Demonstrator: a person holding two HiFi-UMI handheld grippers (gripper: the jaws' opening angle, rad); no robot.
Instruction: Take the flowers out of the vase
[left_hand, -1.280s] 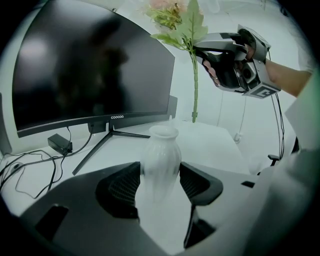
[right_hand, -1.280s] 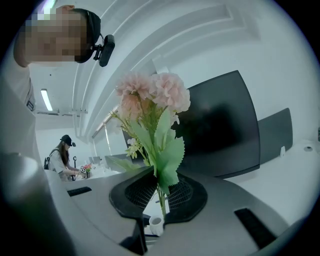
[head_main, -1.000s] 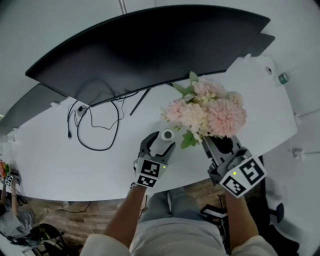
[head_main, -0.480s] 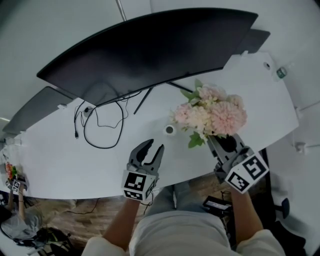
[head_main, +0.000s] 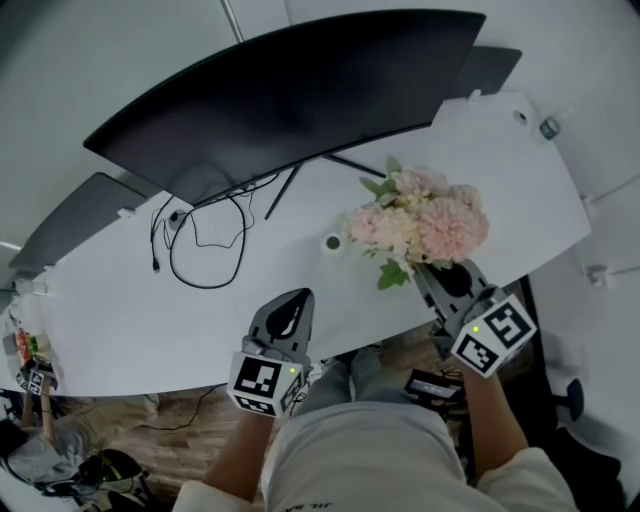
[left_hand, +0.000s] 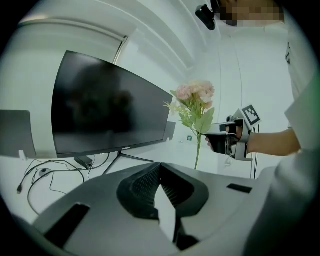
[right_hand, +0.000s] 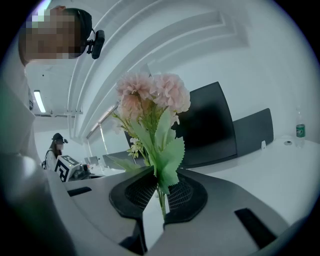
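Observation:
A bunch of pink flowers (head_main: 420, 220) with green leaves is held above the white table (head_main: 130, 310), clear of the vase. My right gripper (head_main: 428, 276) is shut on its stems. In the right gripper view the stems (right_hand: 161, 200) run down between the closed jaws of that gripper (right_hand: 156, 175), under the blooms (right_hand: 152, 95). The small white vase (head_main: 334, 242) stands alone on the table, left of the bunch. My left gripper (head_main: 297, 298) hovers near the table's front edge, shut and empty. The left gripper's (left_hand: 159, 166) view shows the flowers (left_hand: 196, 97) off to the right.
A wide curved monitor (head_main: 290, 90) stands at the back of the table, with a second screen (head_main: 80, 215) to its left. Black cables (head_main: 200, 250) loop on the table left of the vase. A small bottle (head_main: 547, 128) stands at the far right corner.
My left gripper let go of the vase, drew back toward the front edge while rising, and shut its jaws. The vase stayed on the table. The right gripper with the flowers hardly moved.

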